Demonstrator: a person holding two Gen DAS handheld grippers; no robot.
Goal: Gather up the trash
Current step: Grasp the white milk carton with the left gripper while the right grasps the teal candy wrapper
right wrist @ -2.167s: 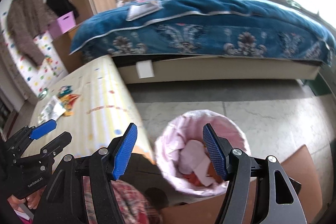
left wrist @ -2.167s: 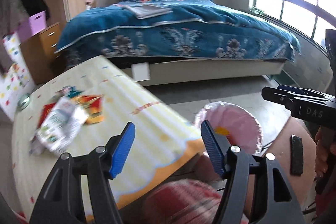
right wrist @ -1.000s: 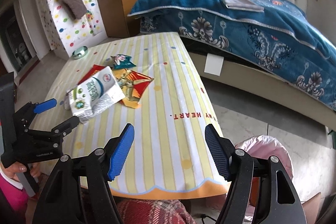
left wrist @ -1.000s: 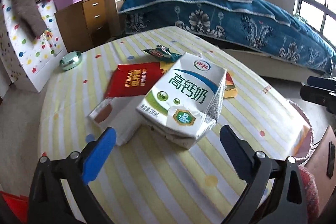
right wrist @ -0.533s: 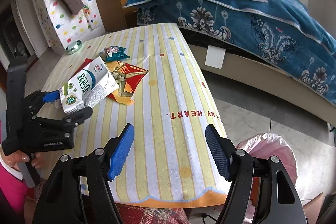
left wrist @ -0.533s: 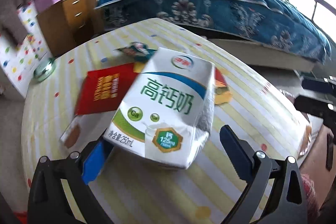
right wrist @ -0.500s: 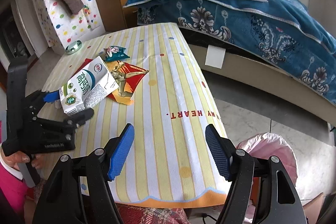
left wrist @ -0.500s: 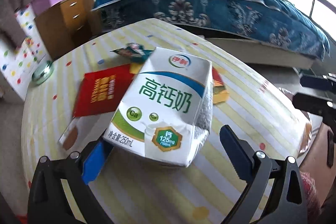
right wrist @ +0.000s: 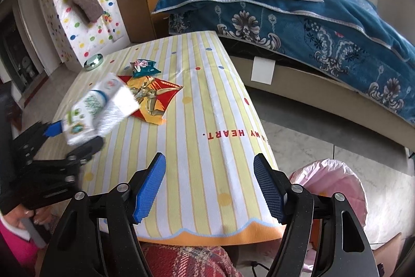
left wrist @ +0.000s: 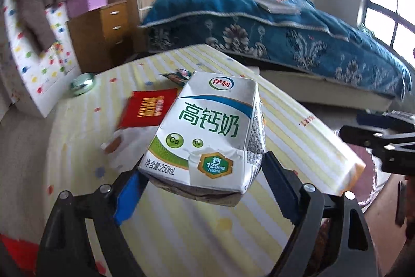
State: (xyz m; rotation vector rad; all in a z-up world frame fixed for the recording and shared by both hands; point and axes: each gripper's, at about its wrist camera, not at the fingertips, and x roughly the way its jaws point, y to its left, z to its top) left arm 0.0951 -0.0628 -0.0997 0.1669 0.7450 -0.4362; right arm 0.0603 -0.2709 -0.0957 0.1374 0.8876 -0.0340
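My left gripper [left wrist: 205, 183] is shut on a white and green milk carton [left wrist: 207, 131] and holds it lifted above the yellow striped table [left wrist: 181, 225]. The carton also shows in the right wrist view [right wrist: 98, 108], blurred, in the left gripper [right wrist: 75, 136]. My right gripper [right wrist: 210, 188] is open and empty above the table's near edge. A red packet [left wrist: 147, 112], a white wrapper [left wrist: 116, 144] and a teal snack bag [right wrist: 142, 68] lie on the table, with a red and orange wrapper [right wrist: 155, 98]. A pink-lined trash bin [right wrist: 334, 188] stands on the floor at the right.
A small round green tin [right wrist: 93, 60] sits at the table's far left corner. A bed with a blue cover [right wrist: 298, 17] stands behind the table. A wooden drawer unit [left wrist: 101, 30] and a dotted board [right wrist: 85, 25] are at the back left.
My left gripper has closed on the milk carton and lifted it off the table. My right gripper has stayed open over the table's edge.
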